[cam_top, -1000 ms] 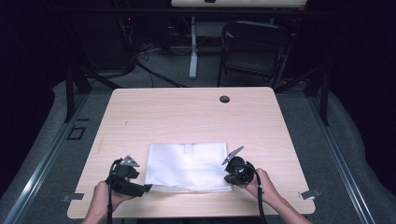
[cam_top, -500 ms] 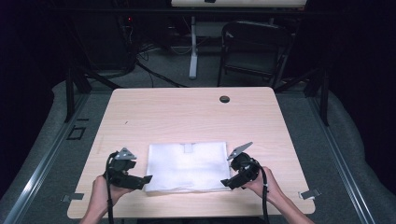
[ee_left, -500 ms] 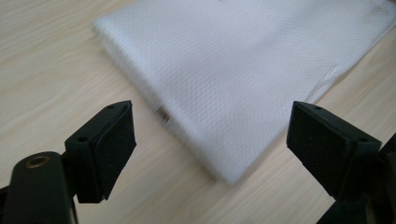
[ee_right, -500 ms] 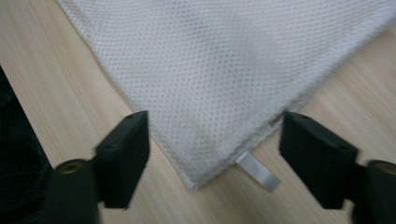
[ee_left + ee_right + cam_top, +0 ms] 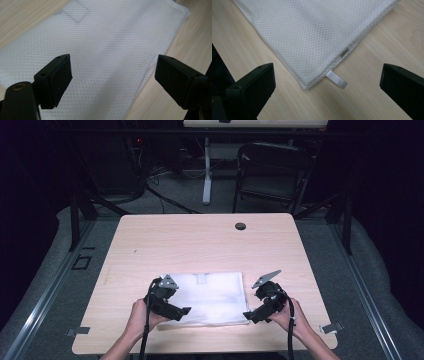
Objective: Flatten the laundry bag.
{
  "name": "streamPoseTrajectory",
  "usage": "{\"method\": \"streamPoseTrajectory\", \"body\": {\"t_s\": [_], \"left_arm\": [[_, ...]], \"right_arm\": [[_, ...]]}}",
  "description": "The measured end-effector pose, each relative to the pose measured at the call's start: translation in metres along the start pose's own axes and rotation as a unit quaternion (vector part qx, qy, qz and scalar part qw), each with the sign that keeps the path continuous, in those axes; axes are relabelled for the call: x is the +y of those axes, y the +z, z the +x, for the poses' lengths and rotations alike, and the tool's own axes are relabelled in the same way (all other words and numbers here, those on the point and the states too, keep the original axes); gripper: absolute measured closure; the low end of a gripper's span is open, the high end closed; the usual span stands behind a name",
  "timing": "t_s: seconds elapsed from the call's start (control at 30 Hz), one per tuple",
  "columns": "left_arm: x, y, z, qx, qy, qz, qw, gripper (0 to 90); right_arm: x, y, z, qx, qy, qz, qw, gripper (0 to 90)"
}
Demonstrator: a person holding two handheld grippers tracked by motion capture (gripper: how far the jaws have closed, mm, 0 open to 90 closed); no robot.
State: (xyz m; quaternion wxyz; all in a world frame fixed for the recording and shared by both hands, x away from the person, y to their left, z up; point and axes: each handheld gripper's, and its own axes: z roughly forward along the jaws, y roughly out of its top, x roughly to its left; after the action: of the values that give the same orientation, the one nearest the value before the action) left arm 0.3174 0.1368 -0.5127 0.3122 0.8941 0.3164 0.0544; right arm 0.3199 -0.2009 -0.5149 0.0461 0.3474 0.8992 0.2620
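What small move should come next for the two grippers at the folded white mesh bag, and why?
Probably lower the right gripper onto the near right corner of the mesh bag and close there. Its jaws have just been opening and stand wide with nothing between them, the corner and its small white tab lying just ahead. The left gripper hovers open over the bag's near left part.
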Motion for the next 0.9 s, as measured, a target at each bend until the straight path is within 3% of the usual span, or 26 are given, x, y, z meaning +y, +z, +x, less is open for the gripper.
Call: {"method": "streamPoseTrajectory", "body": {"t_s": [0.1,0.17,0.43,0.53,0.6,0.77,0.9], "left_arm": [[0.0,0.01,-0.008,-0.022,0.011,0.025,0.9994,16.2],[-0.001,0.015,-0.016,-0.025,0.033,0.039,0.9984,16.8],[0.005,0.032,-0.032,-0.047,0.076,0.062,0.9941,27.4],[0.007,0.04,-0.038,-0.046,0.091,0.075,0.992,33.2],[0.008,0.044,-0.04,-0.041,0.098,0.087,0.9905,37.7],[0.008,0.052,-0.041,-0.043,0.101,0.103,0.9886,49.3],[0.007,0.06,-0.042,-0.032,0.108,0.114,0.9871,53.5]], "right_arm": [[0.001,0.002,-0.001,0.002,-0.002,0.001,1.0,2.7],[0.001,0.004,-0.001,0.009,0.0,0.004,0.9999,4.2],[0.002,0.006,0.0,0.014,-0.004,0.011,0.9998,8.5],[0.001,0.006,0.002,0.018,0.003,0.009,0.9998,9.7],[0.001,0.006,0.003,0.017,-0.005,0.015,0.9997,10.3],[0.001,0.009,0.005,0.018,-0.006,0.019,0.9996,11.6],[0.002,0.009,0.005,0.021,-0.009,0.024,0.9995,12.1]]}}
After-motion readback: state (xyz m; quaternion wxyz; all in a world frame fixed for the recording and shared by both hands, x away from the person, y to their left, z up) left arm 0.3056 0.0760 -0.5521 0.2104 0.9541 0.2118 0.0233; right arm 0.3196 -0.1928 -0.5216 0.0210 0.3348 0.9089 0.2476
